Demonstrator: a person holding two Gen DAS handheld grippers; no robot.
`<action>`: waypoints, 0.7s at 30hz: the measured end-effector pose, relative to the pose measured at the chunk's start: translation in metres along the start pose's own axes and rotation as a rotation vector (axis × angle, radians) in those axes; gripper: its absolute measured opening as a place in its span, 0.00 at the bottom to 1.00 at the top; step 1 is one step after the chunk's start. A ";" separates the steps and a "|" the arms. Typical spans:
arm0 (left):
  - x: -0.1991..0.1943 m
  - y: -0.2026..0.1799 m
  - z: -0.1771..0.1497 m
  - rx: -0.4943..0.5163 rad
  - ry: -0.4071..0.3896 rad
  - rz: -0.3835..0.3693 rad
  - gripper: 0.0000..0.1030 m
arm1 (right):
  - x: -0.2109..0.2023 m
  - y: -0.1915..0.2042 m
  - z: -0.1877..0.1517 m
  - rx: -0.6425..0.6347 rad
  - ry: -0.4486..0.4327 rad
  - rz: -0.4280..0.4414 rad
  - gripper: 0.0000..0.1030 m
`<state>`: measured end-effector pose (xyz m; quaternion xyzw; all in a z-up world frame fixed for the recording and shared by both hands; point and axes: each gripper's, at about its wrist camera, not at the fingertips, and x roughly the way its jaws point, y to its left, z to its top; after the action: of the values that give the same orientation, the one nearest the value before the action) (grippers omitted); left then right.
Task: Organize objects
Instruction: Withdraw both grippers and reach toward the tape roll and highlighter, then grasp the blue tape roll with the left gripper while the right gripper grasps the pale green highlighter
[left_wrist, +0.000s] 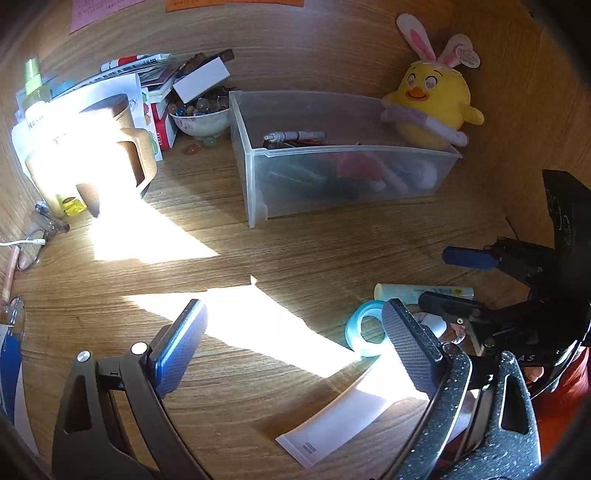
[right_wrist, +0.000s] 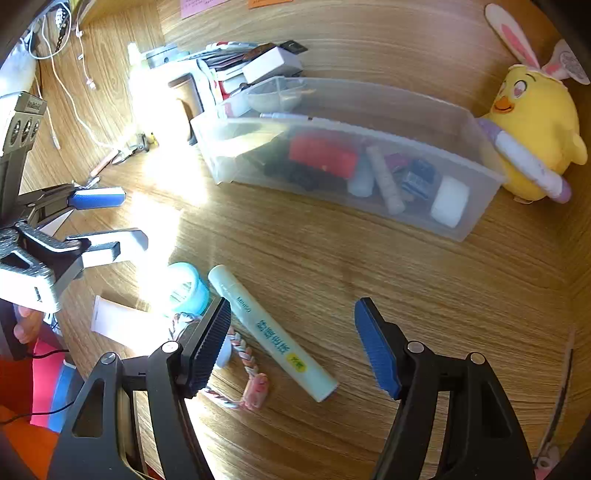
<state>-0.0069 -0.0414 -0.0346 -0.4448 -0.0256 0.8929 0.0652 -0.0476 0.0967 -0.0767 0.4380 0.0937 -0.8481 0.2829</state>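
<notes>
A pale green tube (right_wrist: 273, 332) lies slantwise on the wooden desk between the fingers of my right gripper (right_wrist: 295, 350), which is open and not touching it. Beside it are a teal tape roll (right_wrist: 188, 288), a braided cord (right_wrist: 243, 365) and a flat white tube (right_wrist: 118, 321). My left gripper (left_wrist: 295, 347) is wide open over bare desk, with the white tube (left_wrist: 343, 417) and the tape roll (left_wrist: 364, 332) near its right finger. Each gripper shows in the other's view: the right gripper (left_wrist: 454, 280) and the left gripper (right_wrist: 110, 221).
A clear plastic bin (left_wrist: 351, 151) (right_wrist: 480, 199) holding several small items stands at the back. A yellow plush chick (left_wrist: 432, 103) sits to its right. Books, a bowl of beads (left_wrist: 199, 118), a bottle and a cup crowd the back left. Strong sunlight washes out the left side.
</notes>
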 end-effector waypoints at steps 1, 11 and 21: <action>0.000 -0.002 -0.002 0.007 0.002 -0.002 0.93 | 0.001 0.000 0.000 -0.002 0.003 0.001 0.56; 0.014 -0.027 -0.007 0.061 0.045 -0.045 0.93 | 0.003 -0.005 -0.006 -0.004 0.013 -0.020 0.27; 0.033 -0.035 -0.008 0.068 0.076 -0.038 0.66 | -0.002 -0.025 -0.011 0.046 0.001 -0.069 0.21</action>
<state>-0.0173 -0.0021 -0.0619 -0.4754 -0.0011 0.8743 0.0980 -0.0526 0.1225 -0.0837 0.4416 0.0894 -0.8590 0.2432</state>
